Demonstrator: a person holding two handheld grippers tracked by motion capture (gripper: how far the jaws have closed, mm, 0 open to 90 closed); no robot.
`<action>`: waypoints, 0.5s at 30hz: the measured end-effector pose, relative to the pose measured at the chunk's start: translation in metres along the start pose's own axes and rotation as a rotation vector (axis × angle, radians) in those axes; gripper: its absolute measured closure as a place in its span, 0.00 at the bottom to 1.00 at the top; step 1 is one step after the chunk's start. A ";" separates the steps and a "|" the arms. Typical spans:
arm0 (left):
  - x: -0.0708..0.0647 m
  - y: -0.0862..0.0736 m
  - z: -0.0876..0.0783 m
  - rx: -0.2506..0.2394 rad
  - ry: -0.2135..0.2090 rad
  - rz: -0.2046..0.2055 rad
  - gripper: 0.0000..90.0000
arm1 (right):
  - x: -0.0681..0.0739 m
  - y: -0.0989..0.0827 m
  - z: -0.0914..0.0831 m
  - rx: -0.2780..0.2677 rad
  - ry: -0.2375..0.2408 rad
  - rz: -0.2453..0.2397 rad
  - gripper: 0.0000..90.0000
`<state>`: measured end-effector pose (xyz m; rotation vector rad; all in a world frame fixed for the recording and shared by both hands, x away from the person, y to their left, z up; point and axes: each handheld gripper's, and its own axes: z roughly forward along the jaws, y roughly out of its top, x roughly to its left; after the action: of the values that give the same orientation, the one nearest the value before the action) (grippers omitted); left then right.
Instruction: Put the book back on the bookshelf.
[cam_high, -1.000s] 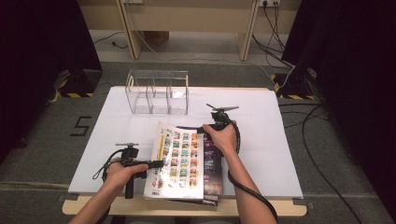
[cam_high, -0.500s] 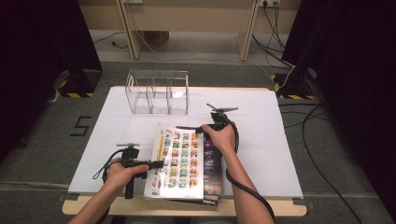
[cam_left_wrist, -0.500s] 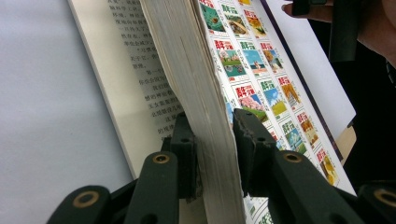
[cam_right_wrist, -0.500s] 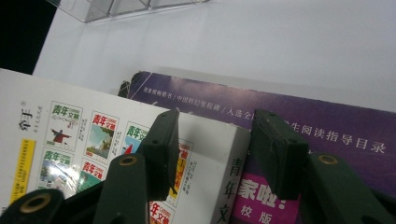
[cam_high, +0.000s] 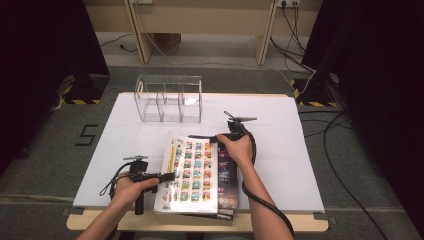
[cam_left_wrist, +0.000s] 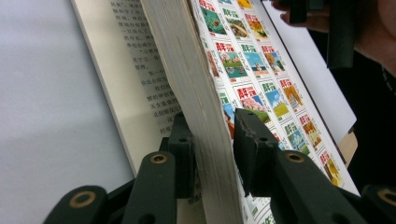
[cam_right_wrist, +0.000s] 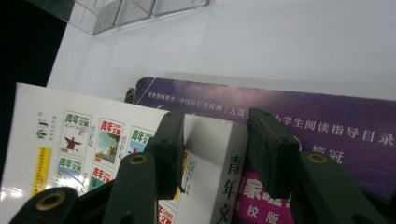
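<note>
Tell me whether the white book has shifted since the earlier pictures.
No. The white book lies as before, judged against the clear organizer in the high view.

I'm working in what looks like a lab or recording room, not a home: my table is a plain board covered in white sheeting, standing on grey carpet with black curtains hanging along both sides. Yellow-and-black hazard tape marks the floor by the table's far left and far right corners, a number five is taped onto the carpet off its left edge, and loose cables run across the floor to wall sockets behind a bare wooden frame at the back.
</note>
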<state>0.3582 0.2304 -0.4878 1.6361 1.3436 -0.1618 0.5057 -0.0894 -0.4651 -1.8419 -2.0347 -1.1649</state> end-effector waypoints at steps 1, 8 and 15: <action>0.000 0.000 0.000 0.000 0.000 0.000 0.76 | -0.001 0.000 0.000 0.000 0.011 0.021 0.65; 0.000 -0.002 0.000 -0.008 0.002 0.001 0.75 | -0.004 -0.001 0.000 -0.004 0.032 0.031 0.66; 0.001 0.003 0.000 0.017 -0.002 0.005 0.74 | -0.006 -0.001 -0.002 0.037 0.057 0.055 0.67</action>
<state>0.3605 0.2311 -0.4865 1.6531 1.3398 -0.1722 0.5055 -0.0952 -0.4671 -1.8143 -1.9494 -1.1436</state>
